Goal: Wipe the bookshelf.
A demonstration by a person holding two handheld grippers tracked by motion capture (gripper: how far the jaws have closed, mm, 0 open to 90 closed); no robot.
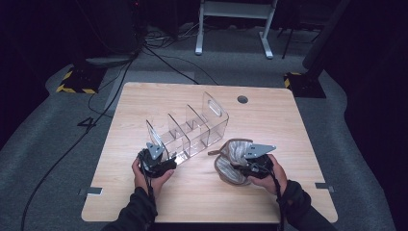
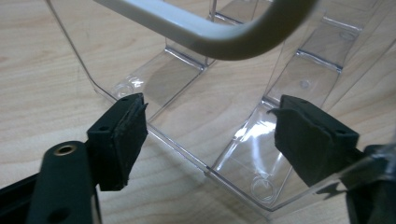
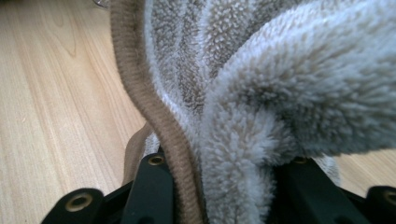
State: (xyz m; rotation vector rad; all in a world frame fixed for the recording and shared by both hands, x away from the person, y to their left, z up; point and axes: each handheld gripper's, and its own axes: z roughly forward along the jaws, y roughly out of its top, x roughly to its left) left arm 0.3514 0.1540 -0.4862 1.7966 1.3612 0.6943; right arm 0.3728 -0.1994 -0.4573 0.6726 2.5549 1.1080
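High view: left gripper [image 1: 161, 161] sits at the near end of the clear divided organizer [image 1: 192, 130] mid-table, jaws apart, straddling its end wall without pressing it. Right gripper [image 1: 248, 163] is clamped on a fluffy grey-beige towel [image 1: 231, 161], bunched on the table [image 1: 144, 197] just right of the organizer.

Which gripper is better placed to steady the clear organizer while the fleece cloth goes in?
Probably the left. The left gripper sits at the near end of the clear organizer, open, with its wall between the jaws. The right gripper is shut on the fleece cloth, so it is occupied.
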